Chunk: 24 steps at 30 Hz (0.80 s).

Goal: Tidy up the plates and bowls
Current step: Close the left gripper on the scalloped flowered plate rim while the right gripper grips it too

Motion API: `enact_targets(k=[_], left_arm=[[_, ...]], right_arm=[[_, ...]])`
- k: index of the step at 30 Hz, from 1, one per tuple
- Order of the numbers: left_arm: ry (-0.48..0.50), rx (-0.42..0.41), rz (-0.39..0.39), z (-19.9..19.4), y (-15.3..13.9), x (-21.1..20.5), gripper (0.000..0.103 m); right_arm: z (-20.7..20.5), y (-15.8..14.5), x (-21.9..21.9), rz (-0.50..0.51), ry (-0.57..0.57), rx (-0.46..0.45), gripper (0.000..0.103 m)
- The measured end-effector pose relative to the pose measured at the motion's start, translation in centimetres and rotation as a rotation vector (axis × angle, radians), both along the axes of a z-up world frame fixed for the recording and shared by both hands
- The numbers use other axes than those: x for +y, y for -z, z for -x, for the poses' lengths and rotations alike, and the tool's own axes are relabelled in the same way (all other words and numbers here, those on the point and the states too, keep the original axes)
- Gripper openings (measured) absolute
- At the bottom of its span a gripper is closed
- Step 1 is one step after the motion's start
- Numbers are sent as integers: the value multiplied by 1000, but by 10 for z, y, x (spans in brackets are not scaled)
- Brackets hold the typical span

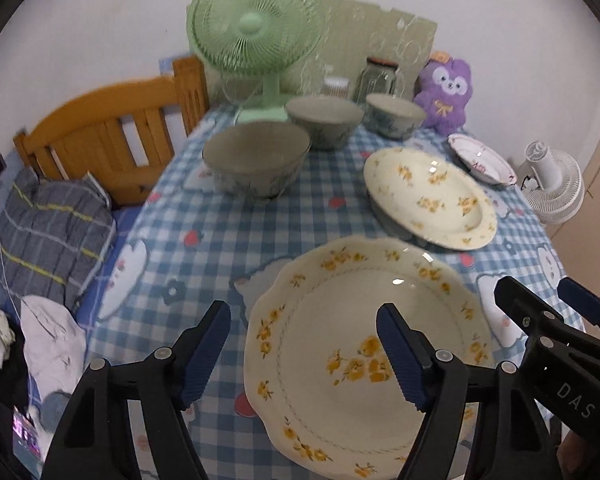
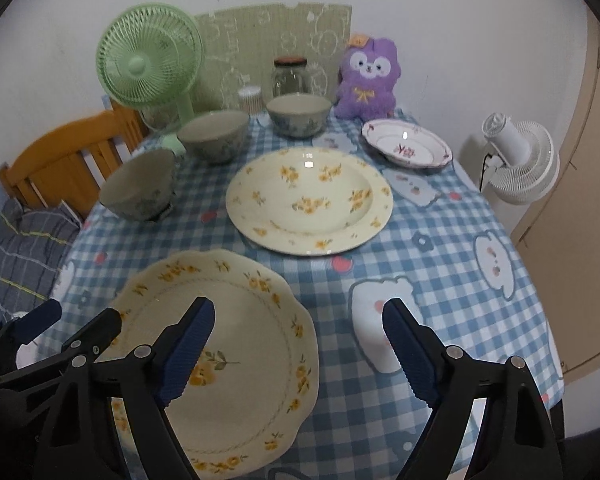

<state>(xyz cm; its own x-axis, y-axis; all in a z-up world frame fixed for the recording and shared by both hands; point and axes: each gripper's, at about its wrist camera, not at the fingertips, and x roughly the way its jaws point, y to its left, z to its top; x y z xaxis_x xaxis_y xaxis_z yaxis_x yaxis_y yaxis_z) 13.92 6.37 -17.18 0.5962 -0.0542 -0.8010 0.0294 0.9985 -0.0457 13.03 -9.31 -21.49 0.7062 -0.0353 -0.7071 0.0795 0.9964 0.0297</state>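
A scalloped cream plate with yellow flowers [image 1: 340, 320] [image 2: 252, 340] lies nearest me on the checked tablecloth. My left gripper [image 1: 304, 344] is open and straddles its left rim, one finger over the plate and one over the cloth. On the opposite side, the open right gripper [image 2: 300, 340] straddles the plate's right rim. Each gripper also shows in the other's view: the right gripper [image 1: 536, 286] and the left gripper [image 2: 86, 314]. Farther back are a round cream flowered plate [image 2: 308, 200], a small pink-flowered plate [image 2: 406, 144] and three grey-green bowls [image 2: 140, 184] [image 2: 214, 136] [image 2: 298, 114].
A green fan [image 2: 148, 64], a glass jar [image 2: 290, 76] and a purple plush toy [image 2: 366, 80] stand along the wall at the back of the table [image 2: 440, 280]. A white fan [image 2: 516, 160] stands off the right edge. A wooden headboard [image 1: 108, 140] and a pillow [image 1: 52, 236] are to the left.
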Motion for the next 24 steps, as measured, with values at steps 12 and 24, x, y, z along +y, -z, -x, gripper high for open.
enact_targets(k=[12, 24], left_arm=[[23, 116, -5, -25, 47, 7, 68], [56, 205, 34, -33, 70, 16, 54]], right_arm=[[-25, 42, 8, 20, 23, 108, 81], [-36, 63, 9, 23, 54, 171, 71]])
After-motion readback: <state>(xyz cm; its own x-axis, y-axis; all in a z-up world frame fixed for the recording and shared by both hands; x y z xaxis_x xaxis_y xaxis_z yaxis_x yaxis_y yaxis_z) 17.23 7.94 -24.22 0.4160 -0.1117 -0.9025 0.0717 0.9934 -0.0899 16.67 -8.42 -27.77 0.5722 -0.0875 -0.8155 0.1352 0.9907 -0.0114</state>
